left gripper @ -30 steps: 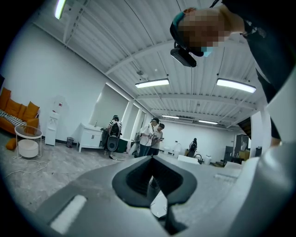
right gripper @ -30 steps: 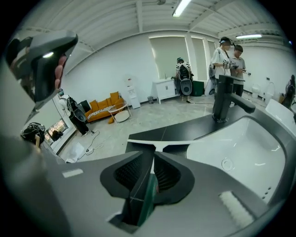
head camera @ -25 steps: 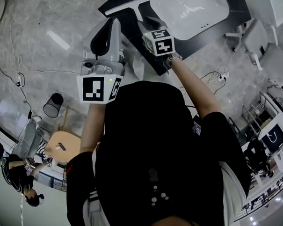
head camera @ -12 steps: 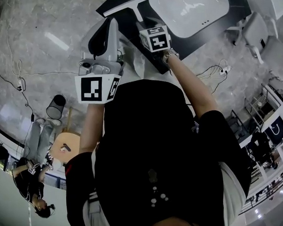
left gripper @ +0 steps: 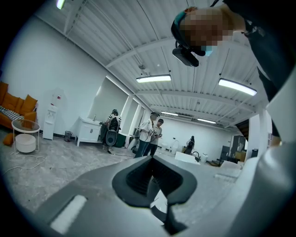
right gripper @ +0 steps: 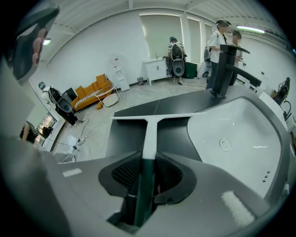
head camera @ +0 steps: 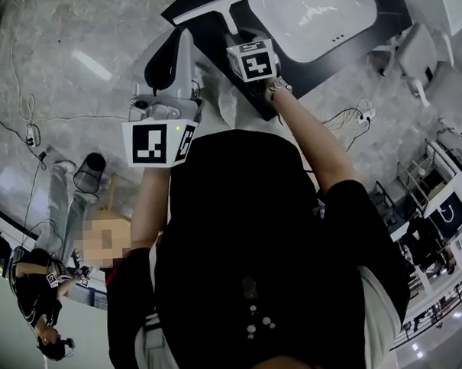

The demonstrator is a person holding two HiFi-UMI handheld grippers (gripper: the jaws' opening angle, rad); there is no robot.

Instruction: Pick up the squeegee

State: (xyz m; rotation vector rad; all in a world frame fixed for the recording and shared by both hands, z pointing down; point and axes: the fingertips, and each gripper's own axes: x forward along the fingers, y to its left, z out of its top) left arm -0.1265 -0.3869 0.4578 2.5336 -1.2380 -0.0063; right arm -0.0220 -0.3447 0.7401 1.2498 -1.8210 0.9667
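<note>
Black short-sleeved top (head camera: 241,241), wristwatch (head camera: 279,87) on right wrist

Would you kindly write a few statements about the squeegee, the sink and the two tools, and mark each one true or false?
1. The squeegee lies on the dark counter beside the sink. True.
2. The right tool has nothing between its jaws. False: the squeegee is between them, and they are closing.
3. The left tool holds the squeegee. False: it holds nothing and points out into the room.
4. The faucet is black. True.
</note>
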